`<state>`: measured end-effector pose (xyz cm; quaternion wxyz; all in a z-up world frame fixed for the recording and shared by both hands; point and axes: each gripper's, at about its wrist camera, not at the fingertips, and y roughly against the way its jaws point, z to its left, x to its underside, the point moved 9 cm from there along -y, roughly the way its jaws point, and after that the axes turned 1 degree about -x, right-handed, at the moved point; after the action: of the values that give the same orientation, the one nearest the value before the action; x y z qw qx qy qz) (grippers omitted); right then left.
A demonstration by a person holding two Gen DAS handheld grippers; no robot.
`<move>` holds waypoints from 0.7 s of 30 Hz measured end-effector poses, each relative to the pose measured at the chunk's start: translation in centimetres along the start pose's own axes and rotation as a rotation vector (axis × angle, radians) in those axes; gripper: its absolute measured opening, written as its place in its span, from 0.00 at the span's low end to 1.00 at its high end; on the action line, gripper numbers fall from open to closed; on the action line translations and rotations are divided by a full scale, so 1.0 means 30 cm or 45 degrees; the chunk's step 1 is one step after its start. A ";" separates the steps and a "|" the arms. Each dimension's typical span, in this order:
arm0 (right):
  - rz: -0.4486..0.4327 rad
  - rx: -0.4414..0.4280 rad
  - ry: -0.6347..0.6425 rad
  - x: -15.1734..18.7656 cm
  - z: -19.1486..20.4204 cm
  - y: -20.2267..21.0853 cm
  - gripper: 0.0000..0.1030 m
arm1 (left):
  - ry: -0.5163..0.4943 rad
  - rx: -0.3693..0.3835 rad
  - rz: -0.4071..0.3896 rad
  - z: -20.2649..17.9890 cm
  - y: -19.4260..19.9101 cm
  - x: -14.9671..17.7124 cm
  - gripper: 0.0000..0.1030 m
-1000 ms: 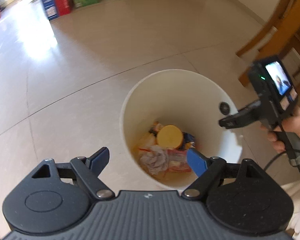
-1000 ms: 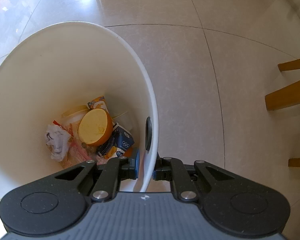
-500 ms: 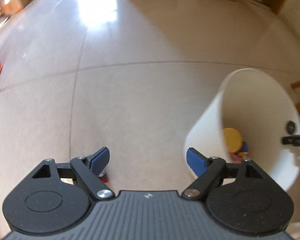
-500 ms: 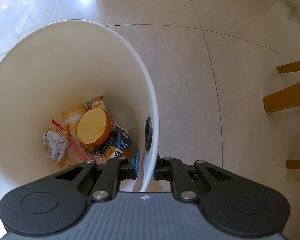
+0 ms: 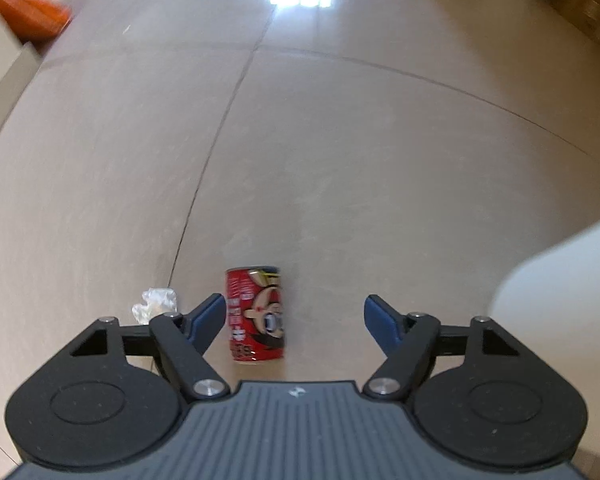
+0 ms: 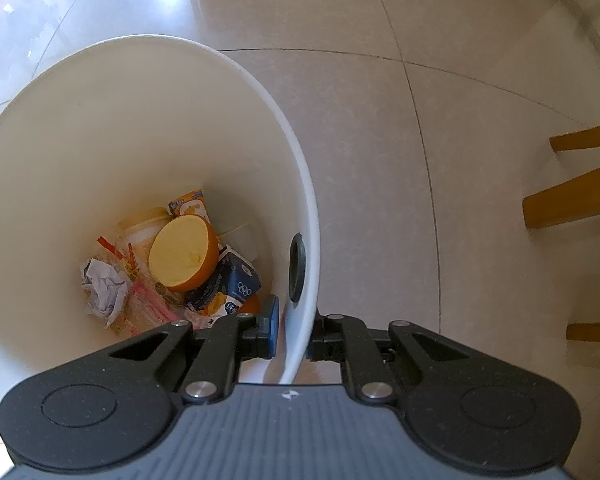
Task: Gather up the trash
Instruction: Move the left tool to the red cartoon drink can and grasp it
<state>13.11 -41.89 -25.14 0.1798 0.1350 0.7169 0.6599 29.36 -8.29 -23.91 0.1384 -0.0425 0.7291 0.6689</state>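
1. The left gripper (image 5: pixel 295 316) hangs above the tiled floor (image 5: pixel 340 140) with its jaws wide apart and nothing between them.
2. A red can (image 5: pixel 255 314) lies on its side on the floor, just beyond the blue pad of the gripper's left finger (image 5: pixel 208 318); it is nearer to this finger than to the other one and does not sit between the two.
3. A small crumpled clear wrapper (image 5: pixel 156 303) lies left of the can, close to it but not touching, and is partly hidden by the same finger.
4. Right of the can, well apart from it, a white bin (image 5: pixel 560 280) shows only as a blurred wall at the edge of the left wrist view.
5. Far beyond the can, at the top left, there is an orange thing (image 5: pixel 28 12), too blurred to name.
6. In the right wrist view the right gripper (image 6: pixel 290 332) is clamped on the rim of the white bin: one finger is inside, the other outside, and the wall is pinched between them.
7. Inside the bin, at the bottom, lie a half orange (image 6: pixel 184 254) w/ cut face up, a dark blue carton (image 6: pixel 228 288) right beside it, a crumpled paper ball (image 6: pixel 102 290) on the other side, plus some wrappers.
8. A black round grommet (image 6: pixel 297 268) sits in the bin wall near the clamped spot.
9. Wooden chair legs (image 6: pixel 572 196) stand on the floor outside the bin, well apart from it.
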 end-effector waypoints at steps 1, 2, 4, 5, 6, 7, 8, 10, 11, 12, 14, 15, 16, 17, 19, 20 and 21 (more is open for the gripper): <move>-0.001 0.001 0.000 0.000 0.000 0.000 0.14 | 0.024 -0.001 -0.004 0.048 -0.020 0.007 0.72; -0.002 0.001 -0.003 0.000 0.001 -0.001 0.14 | 0.045 -0.007 -0.008 0.069 -0.044 0.014 0.71; 0.001 0.000 -0.010 -0.001 0.001 -0.002 0.14 | 0.060 -0.024 -0.017 0.101 -0.095 0.024 0.67; 0.002 0.000 -0.012 0.000 0.001 -0.002 0.14 | 0.058 -0.033 -0.017 0.105 -0.124 0.031 0.66; 0.002 0.001 -0.011 0.000 0.001 -0.002 0.14 | 0.065 -0.039 -0.011 0.114 -0.153 0.040 0.66; -0.001 0.007 -0.004 0.000 0.002 -0.003 0.14 | 0.074 -0.032 -0.006 0.111 -0.180 0.048 0.66; -0.003 0.011 0.002 0.001 0.003 -0.003 0.14 | 0.082 -0.025 -0.008 0.114 -0.201 0.055 0.66; -0.007 0.017 0.008 0.003 0.007 -0.003 0.14 | 0.095 -0.038 -0.022 0.118 -0.229 0.065 0.66; -0.009 0.020 0.011 0.004 0.008 -0.004 0.14 | 0.092 -0.047 -0.030 0.120 -0.245 0.070 0.66; -0.009 0.022 0.011 0.004 0.008 -0.004 0.14 | 0.090 -0.062 -0.032 0.122 -0.256 0.073 0.63; -0.008 0.027 0.007 0.003 0.009 -0.004 0.14 | 0.109 -0.063 -0.009 0.127 -0.291 0.083 0.61; -0.009 0.030 0.009 0.004 0.011 -0.005 0.14 | 0.119 -0.057 0.005 0.128 -0.304 0.089 0.61; -0.010 0.035 0.011 0.004 0.012 -0.006 0.14 | 0.127 -0.059 0.011 0.130 -0.315 0.093 0.60; -0.011 0.039 0.014 0.004 0.013 -0.006 0.14 | 0.130 -0.063 0.011 0.130 -0.319 0.094 0.60; -0.014 0.045 0.018 0.006 0.014 -0.009 0.15 | 0.133 -0.067 0.020 0.132 -0.333 0.098 0.60; -0.014 0.045 0.020 0.006 0.014 -0.009 0.15 | 0.134 -0.072 0.029 0.132 -0.334 0.102 0.60; -0.014 0.046 0.020 0.006 0.014 -0.009 0.15 | 0.137 -0.088 0.039 0.136 -0.343 0.105 0.60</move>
<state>13.14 -41.46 -25.45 0.1755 0.1291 0.7307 0.6470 29.47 -4.91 -34.91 0.0873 -0.0720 0.7126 0.6924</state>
